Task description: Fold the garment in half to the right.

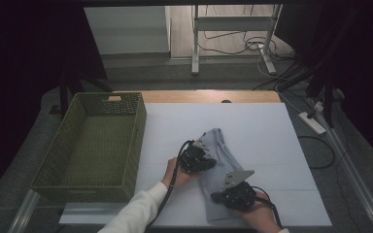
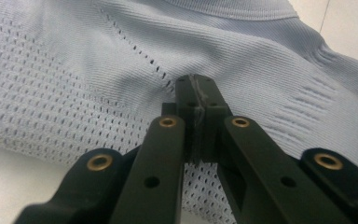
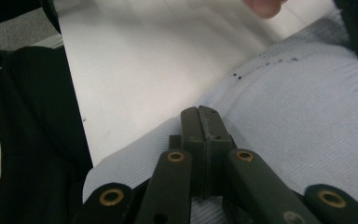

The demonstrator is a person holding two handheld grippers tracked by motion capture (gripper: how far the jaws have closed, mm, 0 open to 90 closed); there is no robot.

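Lying at lower centre of the white table (image 1: 272, 145): pale blue knit garment (image 1: 221, 160), soft, light, floppy. Left tool (image 1: 205, 162) and right tool (image 1: 216, 196) fully closed, resting on cloth, gripping nothing. Pinch edges.

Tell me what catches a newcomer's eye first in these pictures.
A pale blue knitted garment lies folded on the white table top, near its front edge. Both black tools rest on it with jaws shut: the left gripper on its left side, the right gripper near its front end. An olive woven basket stands at the table's left.
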